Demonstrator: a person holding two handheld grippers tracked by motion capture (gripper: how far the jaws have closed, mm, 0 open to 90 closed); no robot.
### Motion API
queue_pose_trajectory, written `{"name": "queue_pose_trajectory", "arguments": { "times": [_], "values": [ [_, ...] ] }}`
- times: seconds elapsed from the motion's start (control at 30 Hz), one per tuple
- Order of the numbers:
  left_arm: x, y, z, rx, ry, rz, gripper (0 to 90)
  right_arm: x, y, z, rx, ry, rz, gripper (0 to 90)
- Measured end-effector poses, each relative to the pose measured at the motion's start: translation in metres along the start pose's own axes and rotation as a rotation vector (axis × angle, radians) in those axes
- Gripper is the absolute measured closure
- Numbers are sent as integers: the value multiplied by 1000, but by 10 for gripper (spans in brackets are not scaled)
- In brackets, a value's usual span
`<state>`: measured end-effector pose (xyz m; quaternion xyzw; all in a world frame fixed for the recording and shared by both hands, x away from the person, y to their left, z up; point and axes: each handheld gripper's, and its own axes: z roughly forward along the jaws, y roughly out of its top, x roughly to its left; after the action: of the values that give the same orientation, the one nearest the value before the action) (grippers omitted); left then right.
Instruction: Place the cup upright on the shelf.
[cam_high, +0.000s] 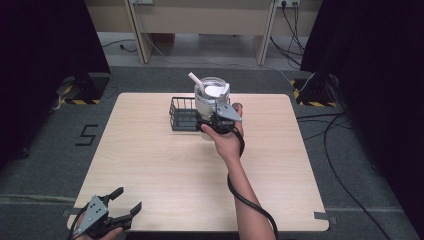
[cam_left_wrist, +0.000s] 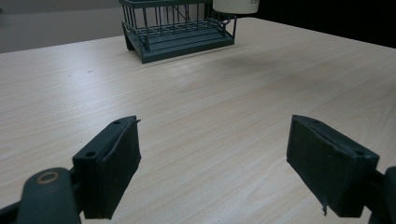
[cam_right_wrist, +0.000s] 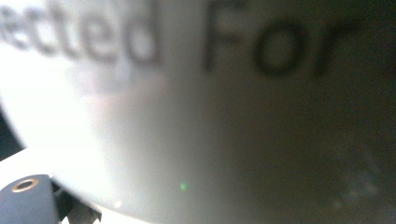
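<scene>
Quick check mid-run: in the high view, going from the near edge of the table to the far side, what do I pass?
Left gripper → right gripper → white cup beside the black wire basket → straw.

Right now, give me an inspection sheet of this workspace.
Surface: light wooden table, bare across the front.
Job's things: white cup with lid and straw, held up beside the black wire basket.
Clutter: nothing seen.
Grippers: right gripper shut on the white cup; left gripper open at the table's near left corner.
Cables: black cable trails along the right forearm; more on the floor at right.
Surroundings: grey carpet, dark curtains.
</scene>
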<state>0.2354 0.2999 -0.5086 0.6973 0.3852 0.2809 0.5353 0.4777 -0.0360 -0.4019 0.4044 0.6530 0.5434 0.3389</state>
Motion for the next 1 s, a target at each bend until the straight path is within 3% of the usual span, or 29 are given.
{"name": "queue_pose_trajectory", "arguments": {
  "times": [1.0],
  "values": [
    [2, 0, -1, -2, 4, -5, 167, -4, 20, 24, -6, -27, 3, 101]
  ]
}}
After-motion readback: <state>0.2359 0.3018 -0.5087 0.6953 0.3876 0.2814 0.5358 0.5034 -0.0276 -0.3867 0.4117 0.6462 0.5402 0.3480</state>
